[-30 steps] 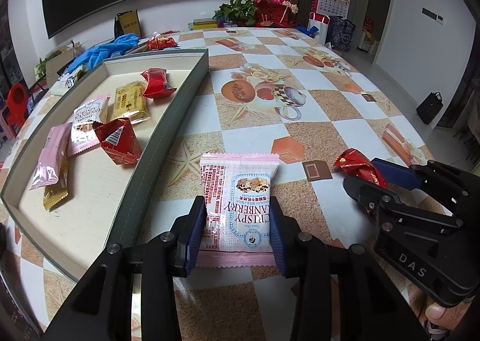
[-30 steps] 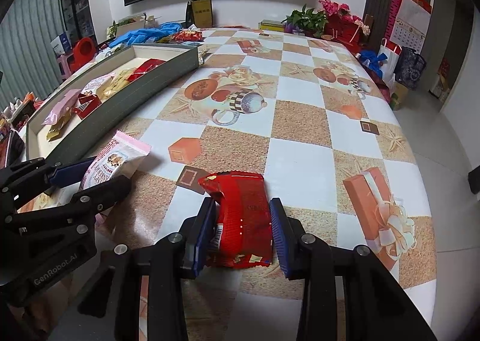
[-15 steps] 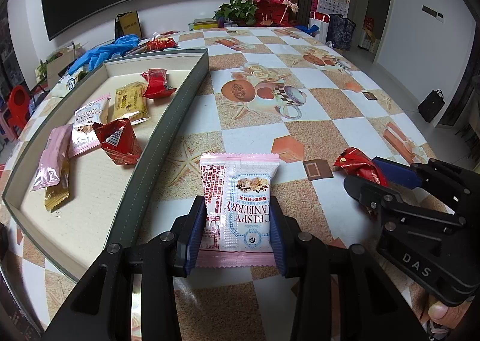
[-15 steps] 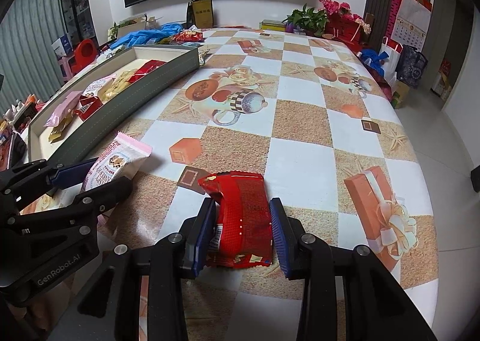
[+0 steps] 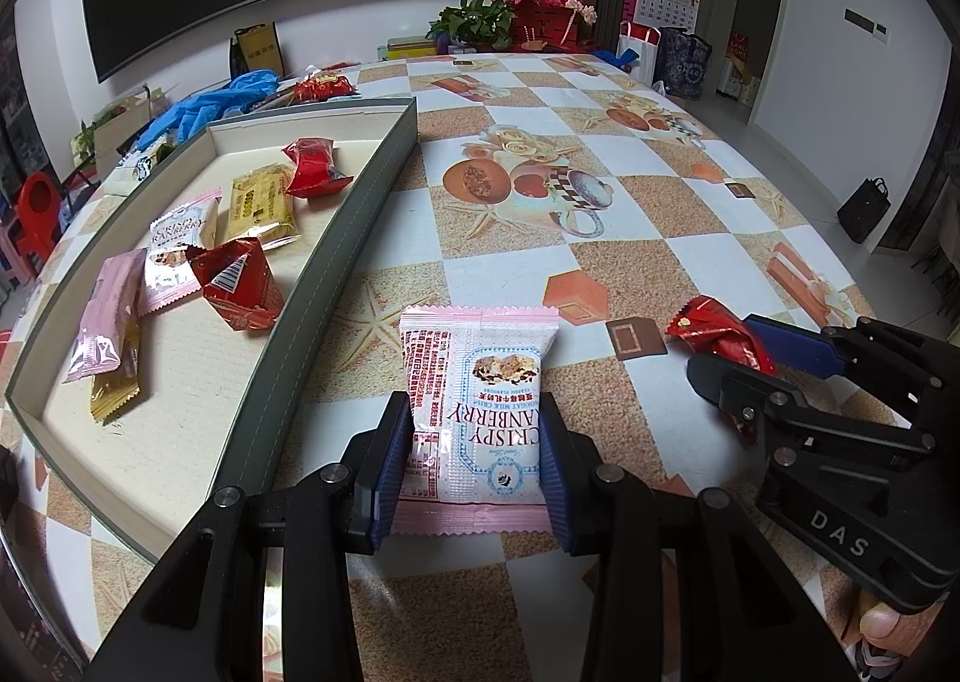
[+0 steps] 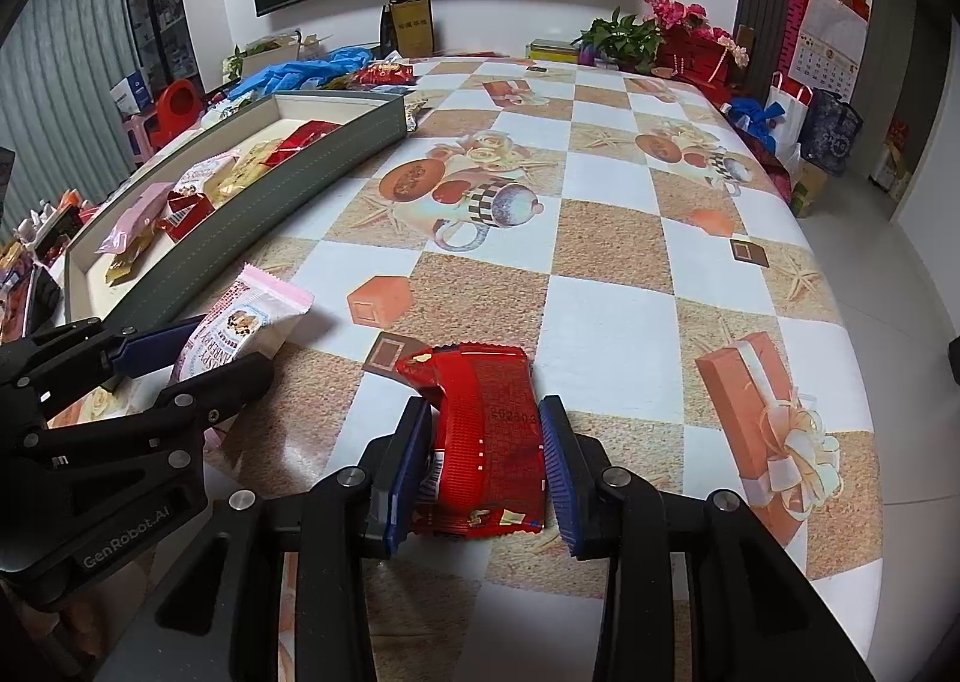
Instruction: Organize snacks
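My left gripper [image 5: 477, 442] is shut on a pink and white Crispy Cranberry packet [image 5: 477, 400], held just over the table beside the tray. The same packet shows in the right wrist view [image 6: 240, 331]. My right gripper [image 6: 486, 451] is shut on a red snack packet [image 6: 483, 442], which shows in the left wrist view [image 5: 717, 331] at the right. The long grey tray [image 5: 336, 268] lies to the left and holds several snacks: pink, gold and red packets.
The table wears a checked cloth with cup and gift prints. Blue gloves [image 5: 204, 102] and a red packet [image 5: 318, 87] lie beyond the tray's far end. Plants and flowers [image 5: 510, 15] stand at the far edge. Bags sit on the floor at the right.
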`<state>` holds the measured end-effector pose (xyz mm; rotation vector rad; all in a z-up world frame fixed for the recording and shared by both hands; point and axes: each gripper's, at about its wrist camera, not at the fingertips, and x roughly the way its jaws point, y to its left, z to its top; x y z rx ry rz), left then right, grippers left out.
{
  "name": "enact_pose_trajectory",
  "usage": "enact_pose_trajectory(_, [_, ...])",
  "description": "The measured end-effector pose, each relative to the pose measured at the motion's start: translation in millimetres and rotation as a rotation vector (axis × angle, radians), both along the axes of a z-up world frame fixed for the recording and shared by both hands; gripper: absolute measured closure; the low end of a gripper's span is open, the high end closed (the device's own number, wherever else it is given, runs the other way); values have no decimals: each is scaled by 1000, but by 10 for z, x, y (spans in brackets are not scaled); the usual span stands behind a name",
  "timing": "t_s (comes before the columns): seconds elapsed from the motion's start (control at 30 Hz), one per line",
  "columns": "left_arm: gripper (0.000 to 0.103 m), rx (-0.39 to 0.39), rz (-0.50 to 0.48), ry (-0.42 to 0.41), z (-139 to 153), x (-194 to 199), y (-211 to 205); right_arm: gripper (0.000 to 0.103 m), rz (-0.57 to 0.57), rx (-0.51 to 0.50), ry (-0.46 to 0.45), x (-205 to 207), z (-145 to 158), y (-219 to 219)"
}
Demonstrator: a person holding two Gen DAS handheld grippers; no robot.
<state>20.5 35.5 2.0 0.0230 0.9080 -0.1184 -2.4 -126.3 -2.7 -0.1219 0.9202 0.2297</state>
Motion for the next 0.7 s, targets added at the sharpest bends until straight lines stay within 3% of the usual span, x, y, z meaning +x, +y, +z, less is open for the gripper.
enact_pose_trajectory(0.7, [60, 5, 1, -1, -1, -2, -11, 64, 14, 24, 4, -3, 0, -17])
